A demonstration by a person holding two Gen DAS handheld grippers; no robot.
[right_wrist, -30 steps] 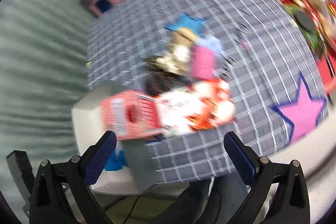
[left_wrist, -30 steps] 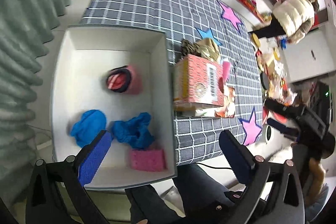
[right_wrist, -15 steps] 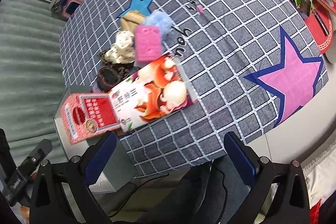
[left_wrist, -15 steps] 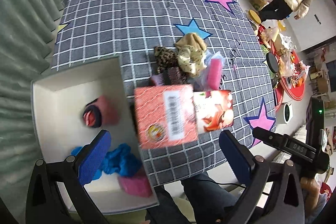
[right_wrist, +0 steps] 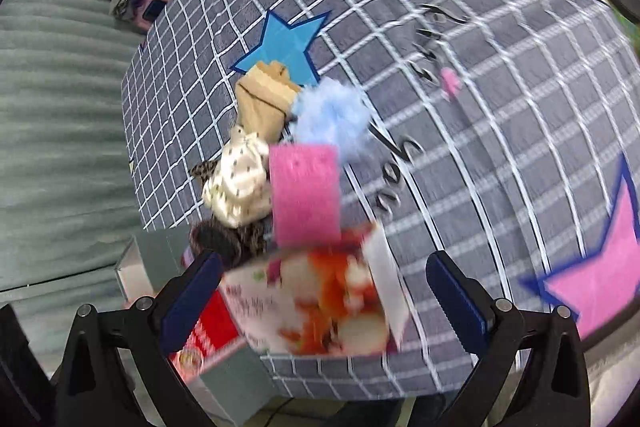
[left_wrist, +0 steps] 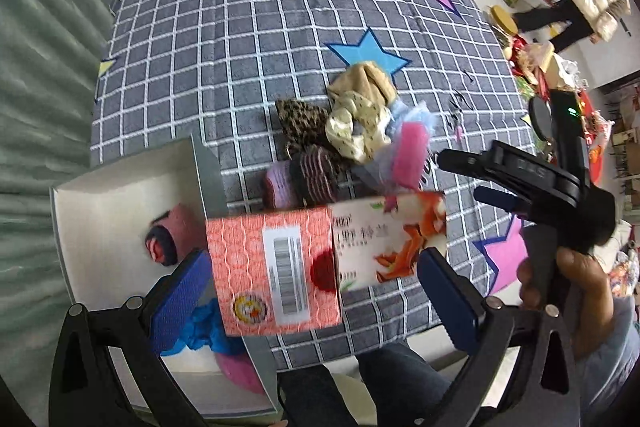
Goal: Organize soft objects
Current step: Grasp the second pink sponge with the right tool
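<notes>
**Grey checked table and what lies on it**

A table covered by a grey white-gridded cloth [left_wrist: 248, 39] with blue and pink stars is seen. A pile of soft items lies mid-table: tan fabric [left_wrist: 366, 81], cream dotted scrunchie [left_wrist: 354, 131], leopard-print cloth [left_wrist: 300, 119], pink sponge [right_wrist: 305, 193], pale blue fluffy puff [right_wrist: 332, 115]. A red-and-white printed carton [left_wrist: 320, 259] rests at the near edge.

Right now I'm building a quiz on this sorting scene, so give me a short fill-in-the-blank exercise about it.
1. The pink sponge on the table lies beside a fluffy ____ pom-pom.
2. The left gripper and right gripper are both ____.
3. The tan cloth partly covers a ____ star on the tablecloth.

Missing words: blue; open; blue
</notes>
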